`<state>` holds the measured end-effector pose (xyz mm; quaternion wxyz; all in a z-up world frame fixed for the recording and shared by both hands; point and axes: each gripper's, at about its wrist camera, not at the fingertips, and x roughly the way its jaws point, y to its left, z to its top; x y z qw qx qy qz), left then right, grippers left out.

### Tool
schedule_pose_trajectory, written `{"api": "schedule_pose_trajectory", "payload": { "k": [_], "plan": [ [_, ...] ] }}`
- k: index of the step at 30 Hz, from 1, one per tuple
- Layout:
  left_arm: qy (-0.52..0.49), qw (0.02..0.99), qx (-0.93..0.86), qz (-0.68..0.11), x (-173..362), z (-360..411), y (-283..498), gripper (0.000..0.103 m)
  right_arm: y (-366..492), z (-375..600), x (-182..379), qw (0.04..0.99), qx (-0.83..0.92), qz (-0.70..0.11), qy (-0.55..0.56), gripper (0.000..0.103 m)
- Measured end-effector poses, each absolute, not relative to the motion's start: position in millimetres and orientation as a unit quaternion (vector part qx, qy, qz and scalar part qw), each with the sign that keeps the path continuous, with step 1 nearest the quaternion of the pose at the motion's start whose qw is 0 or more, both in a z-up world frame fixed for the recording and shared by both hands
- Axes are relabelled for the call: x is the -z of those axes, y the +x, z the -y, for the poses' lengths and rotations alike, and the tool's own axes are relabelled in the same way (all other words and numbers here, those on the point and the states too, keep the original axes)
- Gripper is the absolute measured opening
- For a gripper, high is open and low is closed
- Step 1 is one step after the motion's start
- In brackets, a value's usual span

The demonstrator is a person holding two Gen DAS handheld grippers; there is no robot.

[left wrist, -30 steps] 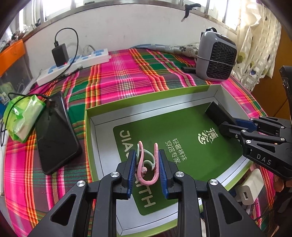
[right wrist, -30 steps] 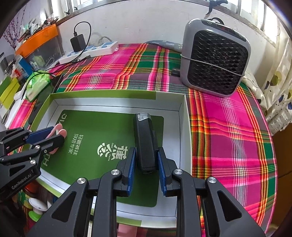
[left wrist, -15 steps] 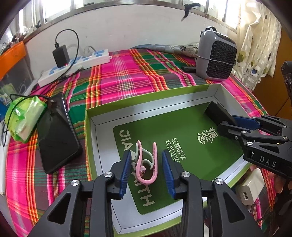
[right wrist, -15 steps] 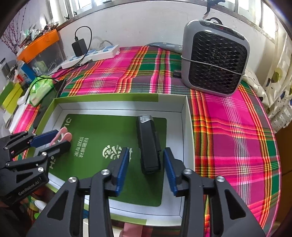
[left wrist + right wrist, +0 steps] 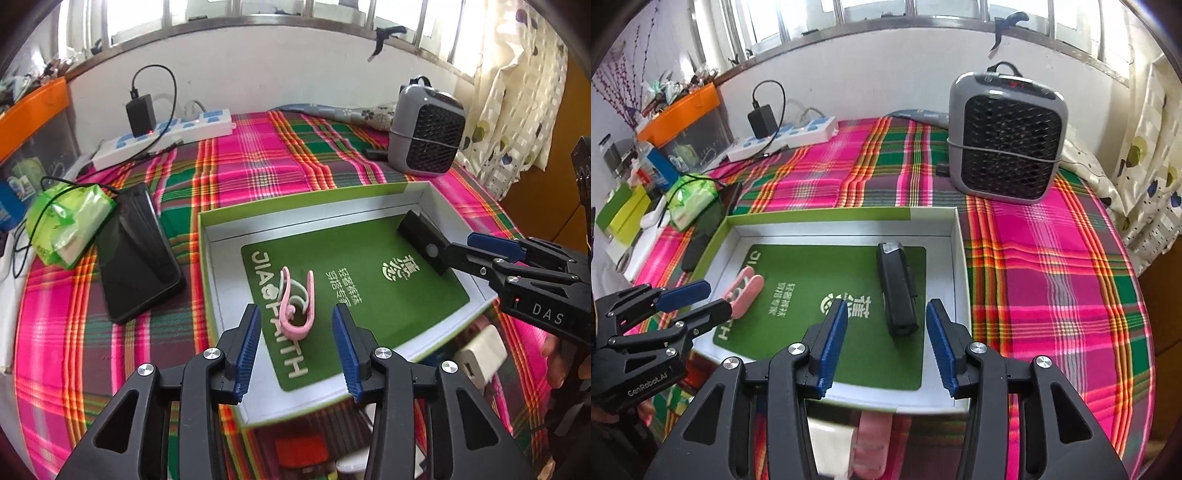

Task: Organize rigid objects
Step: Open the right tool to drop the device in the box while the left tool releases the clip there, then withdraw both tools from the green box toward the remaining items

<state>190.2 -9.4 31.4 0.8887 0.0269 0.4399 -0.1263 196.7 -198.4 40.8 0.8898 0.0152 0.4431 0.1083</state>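
Clutter on the far left: green packet (image 5: 68,221) with a cable looped over it, dark phone (image 5: 138,254) lying flat just beside it on the plaid cloth (image 5: 258,162), well apart from the work zone, likely not part of this sort. Behind them, power strip (image 5: 166,134) with a black charger (image 5: 139,114) plugged in.

Centre: shallow green-rimmed box (image 5: 207,266) with a green printed card as its floor, seemingly the collection spot. Pink clip (image 5: 297,302) lies on the card near the box's left wall, curved pink arms with a pale green inner piece, on its side, free of contact. Left gripper (image 5: 295,334) sits right behind it, blue pads spread wide either side, nothing between them touching, so it reads as a release rather than a grab.

Right part of box: black device (image 5: 897,290), long slim rectangular block with a grey end facing away, lying flat on the card near the right wall, pointing front to back. Right gripper (image 5: 884,336) also parted wide, its pads flanking the near end of the block with clear gaps. Both items look deposited; the two spread far apart in the box probably keeps the tools from clashing.

Far right: grey fan heater (image 5: 1006,136) upright on the cloth beyond the box, untouched.
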Motion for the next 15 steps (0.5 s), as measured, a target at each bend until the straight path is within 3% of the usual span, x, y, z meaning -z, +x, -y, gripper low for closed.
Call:
{"api": "schedule_pose_trajectory", "payload": {
  "k": [11,15],
  "plan": [
    [0.003,0.900,0.127,-0.416,-47,-7,148,0.040,157,213,-59,0.905,-0.098,-0.412,0.038,0.046],
    [-0.010,0.905,0.129,-0.406,-52,-15,129,0.040,135,216,-60,0.909,-0.097,-0.403,0.041,0.051]
  ]
}}
